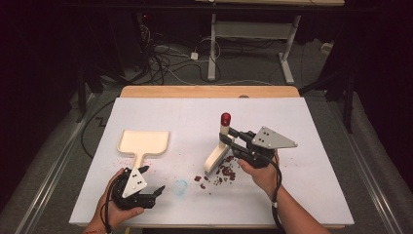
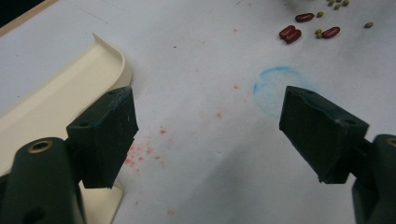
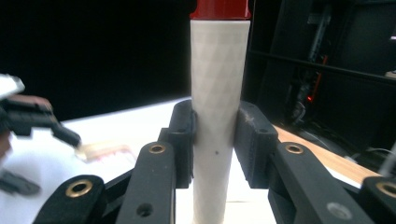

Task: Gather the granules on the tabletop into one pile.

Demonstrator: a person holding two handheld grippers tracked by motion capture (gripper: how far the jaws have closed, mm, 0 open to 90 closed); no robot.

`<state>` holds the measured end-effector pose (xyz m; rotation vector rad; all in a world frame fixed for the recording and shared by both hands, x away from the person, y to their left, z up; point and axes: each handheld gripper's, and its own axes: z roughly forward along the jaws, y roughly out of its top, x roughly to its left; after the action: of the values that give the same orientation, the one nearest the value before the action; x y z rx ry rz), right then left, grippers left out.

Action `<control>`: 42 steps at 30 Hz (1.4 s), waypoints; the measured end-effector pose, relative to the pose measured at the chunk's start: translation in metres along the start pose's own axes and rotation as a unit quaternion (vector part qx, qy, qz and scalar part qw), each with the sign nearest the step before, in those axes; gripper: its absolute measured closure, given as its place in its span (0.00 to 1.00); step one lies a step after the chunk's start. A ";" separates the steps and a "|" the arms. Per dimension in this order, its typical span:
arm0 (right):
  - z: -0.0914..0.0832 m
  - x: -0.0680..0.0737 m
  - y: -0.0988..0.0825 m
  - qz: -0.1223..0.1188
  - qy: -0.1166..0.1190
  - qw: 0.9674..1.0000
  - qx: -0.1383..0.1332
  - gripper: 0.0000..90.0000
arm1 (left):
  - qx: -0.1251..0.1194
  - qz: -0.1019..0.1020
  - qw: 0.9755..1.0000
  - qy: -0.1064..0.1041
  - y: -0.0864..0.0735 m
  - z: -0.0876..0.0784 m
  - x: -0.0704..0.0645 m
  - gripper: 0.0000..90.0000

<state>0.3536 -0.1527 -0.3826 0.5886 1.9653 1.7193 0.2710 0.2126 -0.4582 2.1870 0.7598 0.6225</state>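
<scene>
The right gripper (image 1: 228,142) is clamping its jaws on the pale handle of a brush (image 1: 220,146) with a red cap, which is standing tilted on the counter (image 1: 292,195), its head touching the surface at the edge of a scatter of red beans (image 1: 221,174). The left gripper (image 1: 155,194) is resting near the front edge with its jaws gaping wide and holding nothing, beside the handle of a cream dustpan (image 1: 143,144) lying flat, well apart from the beans

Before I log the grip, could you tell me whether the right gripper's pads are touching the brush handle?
Touching: in the right gripper view, both pads press against the white brush handle.
</scene>
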 end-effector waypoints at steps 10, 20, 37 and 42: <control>0.027 0.017 0.015 0.016 0.099 0.995 -0.022 0.78 | -0.024 -0.029 0.999 0.022 -0.003 -0.011 0.011 0.21; 0.069 0.044 0.000 -0.008 0.217 0.976 0.022 0.78 | -0.042 -0.060 0.997 0.033 -0.013 -0.024 0.020 0.21; 0.009 -0.027 -0.012 0.000 0.205 0.978 0.041 0.78 | -0.028 -0.054 0.998 0.023 -0.010 -0.020 0.014 0.21; -0.005 -0.035 -0.012 -0.008 0.189 0.981 0.044 0.78 | -0.023 -0.049 0.998 0.021 -0.009 -0.018 0.013 0.21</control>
<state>0.3788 -0.1788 -0.3913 0.2880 2.3036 1.8490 0.2664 0.2351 -0.4510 2.0866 0.8611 0.6315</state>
